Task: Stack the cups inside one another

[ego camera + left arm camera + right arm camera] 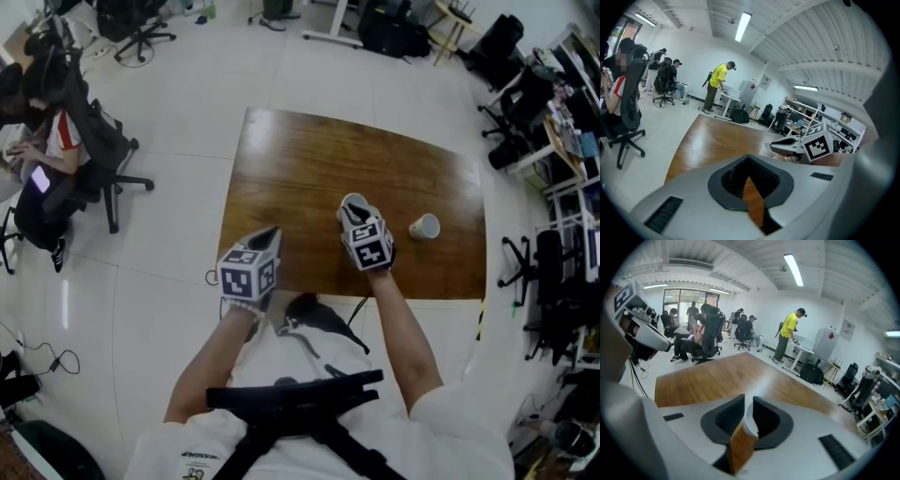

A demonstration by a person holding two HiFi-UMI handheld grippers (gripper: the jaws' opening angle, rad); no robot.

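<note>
A white paper cup (353,200) stands upright on the brown wooden table (300,159), right at the tips of my right gripper (356,210). In the right gripper view the cup's rim (749,422) sits between the jaws of the right gripper (746,401), close to the right-hand pad, with table showing on the other side; the jaws are open. A second white cup (425,226) lies on its side further right. My left gripper (269,232) hovers over the table's near edge, shut and empty, its tips (748,159) meeting.
The table's near edge (375,298) runs just in front of me. Office chairs (112,178) and a seated person (37,141) are on the left. Shelves and chairs (553,141) crowd the right. A person in a yellow shirt (716,86) stands beyond the table.
</note>
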